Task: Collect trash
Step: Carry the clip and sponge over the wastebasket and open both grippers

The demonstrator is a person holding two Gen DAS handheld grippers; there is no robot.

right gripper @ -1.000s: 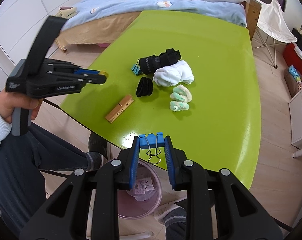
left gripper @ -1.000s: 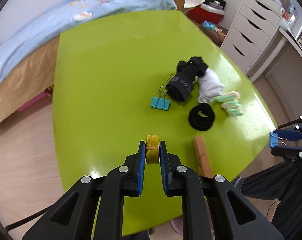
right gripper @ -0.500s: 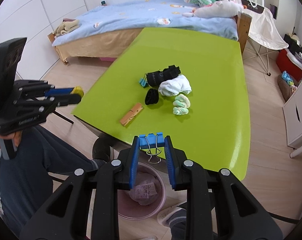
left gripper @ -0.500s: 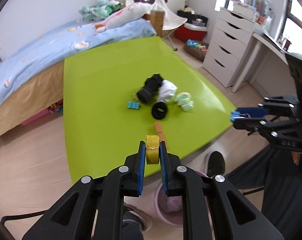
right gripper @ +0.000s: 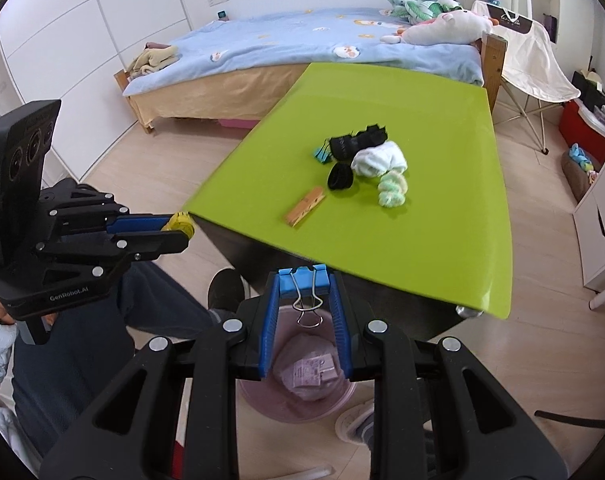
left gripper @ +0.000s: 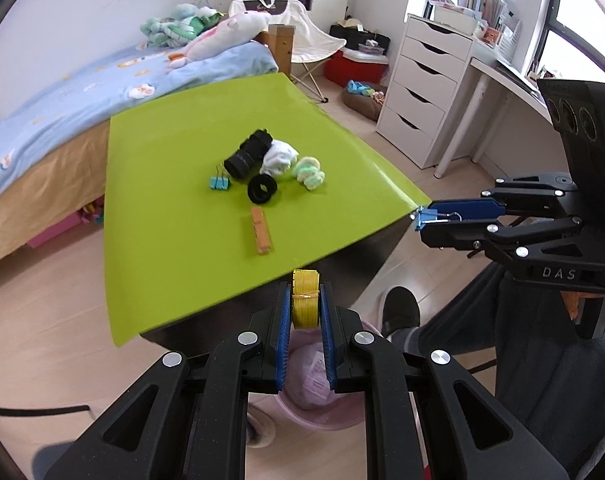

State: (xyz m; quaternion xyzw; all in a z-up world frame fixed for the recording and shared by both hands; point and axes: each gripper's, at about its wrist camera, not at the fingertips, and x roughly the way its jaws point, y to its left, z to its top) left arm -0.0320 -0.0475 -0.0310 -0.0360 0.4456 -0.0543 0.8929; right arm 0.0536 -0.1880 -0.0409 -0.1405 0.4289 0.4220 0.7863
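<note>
Trash for us is a yellow spool (left gripper: 305, 300) pinched in our left gripper (left gripper: 305, 322) and a blue binder clip (right gripper: 303, 276) clamped in our right gripper (right gripper: 303, 296). Both hang past the green table (left gripper: 162, 216) edge, above a pink bin (right gripper: 262, 398) holding what may be crumpled wrappers.
</note>
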